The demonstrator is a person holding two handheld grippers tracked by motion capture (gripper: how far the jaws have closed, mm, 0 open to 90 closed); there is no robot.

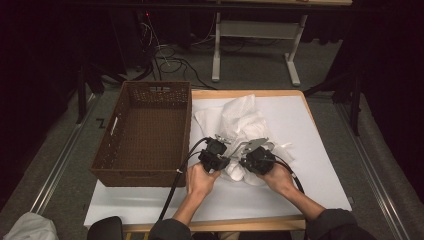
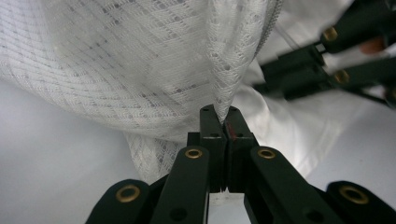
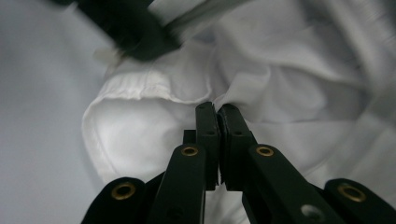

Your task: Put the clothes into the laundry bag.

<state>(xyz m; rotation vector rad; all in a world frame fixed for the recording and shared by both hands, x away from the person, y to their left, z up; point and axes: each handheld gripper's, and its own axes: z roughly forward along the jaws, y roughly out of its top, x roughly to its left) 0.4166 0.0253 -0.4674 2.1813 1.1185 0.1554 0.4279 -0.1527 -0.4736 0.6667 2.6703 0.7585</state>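
A crumpled white garment (image 1: 240, 125) lies in the middle of the white table top. Part of it is open mesh fabric (image 2: 140, 60), part plain cloth (image 3: 289, 79) with a hemmed cuff. My left gripper (image 1: 220, 152) sits at its near left side, jaws shut on a fold of the mesh (image 2: 224, 105). My right gripper (image 1: 252, 157) is just to the right, jaws shut on a pinch of the plain cloth (image 3: 223, 105). In the left gripper view the other gripper (image 2: 327, 60) shows at upper right. The two grippers are close together, a hand behind each.
A brown woven basket (image 1: 145, 135) stands on the left of the table, touching the garment's left side, with nothing seen inside. The white table (image 1: 320, 165) has bare room to the right and front. Cables and a metal stand (image 1: 255, 35) are on the floor beyond.
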